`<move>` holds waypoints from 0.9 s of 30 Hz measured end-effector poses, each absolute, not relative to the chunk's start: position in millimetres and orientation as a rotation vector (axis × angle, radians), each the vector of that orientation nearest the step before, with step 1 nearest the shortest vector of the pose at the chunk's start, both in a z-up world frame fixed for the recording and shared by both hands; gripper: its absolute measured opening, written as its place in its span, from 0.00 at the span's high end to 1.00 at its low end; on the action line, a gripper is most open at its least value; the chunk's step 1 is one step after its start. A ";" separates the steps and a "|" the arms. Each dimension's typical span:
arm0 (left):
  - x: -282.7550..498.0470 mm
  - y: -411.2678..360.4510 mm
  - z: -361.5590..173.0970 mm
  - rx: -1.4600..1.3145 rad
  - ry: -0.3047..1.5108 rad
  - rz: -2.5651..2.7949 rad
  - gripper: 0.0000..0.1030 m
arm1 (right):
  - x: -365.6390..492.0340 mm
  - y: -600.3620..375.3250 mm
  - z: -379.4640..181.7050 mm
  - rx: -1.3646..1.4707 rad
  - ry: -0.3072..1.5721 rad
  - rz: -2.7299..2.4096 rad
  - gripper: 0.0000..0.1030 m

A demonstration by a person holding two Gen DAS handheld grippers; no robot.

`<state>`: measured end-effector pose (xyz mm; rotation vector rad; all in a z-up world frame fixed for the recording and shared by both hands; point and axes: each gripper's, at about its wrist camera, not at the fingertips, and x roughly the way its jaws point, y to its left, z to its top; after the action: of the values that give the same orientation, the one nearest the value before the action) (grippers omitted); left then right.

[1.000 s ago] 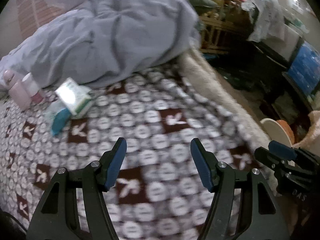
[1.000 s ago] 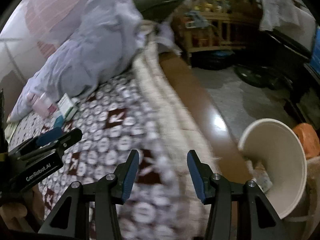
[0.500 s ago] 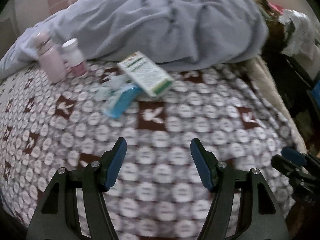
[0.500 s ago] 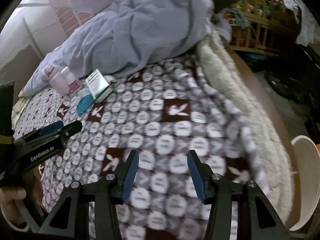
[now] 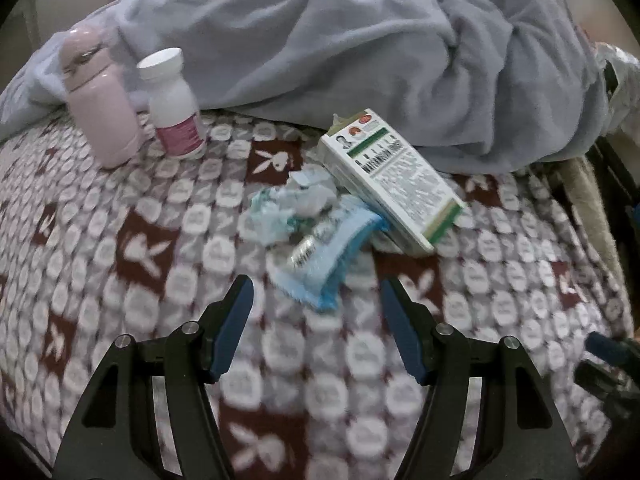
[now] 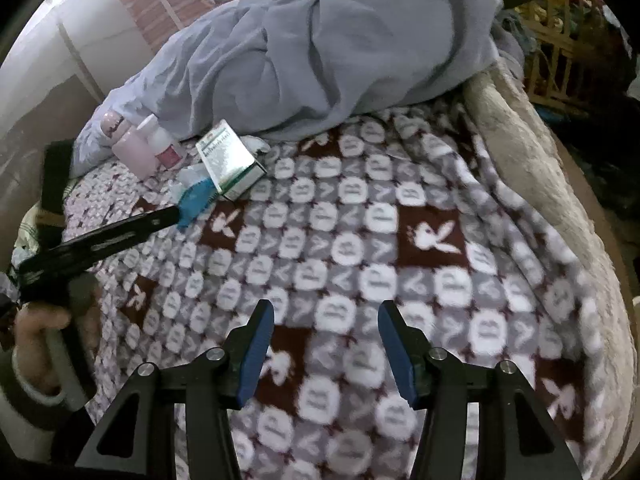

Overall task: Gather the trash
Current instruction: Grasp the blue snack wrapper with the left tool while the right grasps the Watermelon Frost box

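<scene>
A blue and white wrapper (image 5: 326, 258) lies on the patterned blanket (image 5: 160, 240), with crumpled white paper (image 5: 298, 200) behind it and a white and green box (image 5: 394, 180) to its right. My left gripper (image 5: 316, 300) is open, just short of the wrapper, which sits between and ahead of the fingertips. A pink bottle (image 5: 100, 100) and a white bottle with a pink label (image 5: 174, 106) stand at the back left. In the right wrist view the same box (image 6: 230, 160) and wrapper (image 6: 196, 198) lie far left, beside my left gripper. My right gripper (image 6: 326, 320) is open and empty over the blanket (image 6: 360, 240).
A rumpled grey duvet (image 5: 360, 48) covers the back of the bed, right behind the box. A fleecy cream edge (image 6: 532, 152) runs along the bed's right side, with dark clutter and a wooden rack (image 6: 560, 52) on the floor beyond.
Both grippers swung left from the bed's edge and the floor bin toward the trash pile. The left gripper closed in on the blue wrapper. Both stayed open.
</scene>
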<state>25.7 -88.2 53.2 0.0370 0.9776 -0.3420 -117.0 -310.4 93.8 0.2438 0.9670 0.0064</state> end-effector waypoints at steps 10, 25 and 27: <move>54.8 -111.4 32.4 0.070 0.998 -0.403 0.65 | -82.5 -305.3 89.0 0.212 0.985 0.029 0.48; 25.6 -63.9 46.0 -0.057 1.044 -0.350 0.72 | 34.8 -235.8 90.0 0.112 0.943 0.180 0.48; 28.5 -61.6 44.6 -0.071 1.050 -0.346 0.72 | 46.5 -225.1 87.0 0.048 0.942 0.157 0.48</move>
<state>28.5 -61.6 44.6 -0.0715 1.0500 -0.3458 46.5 -225.1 87.0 0.0476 0.9419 0.1570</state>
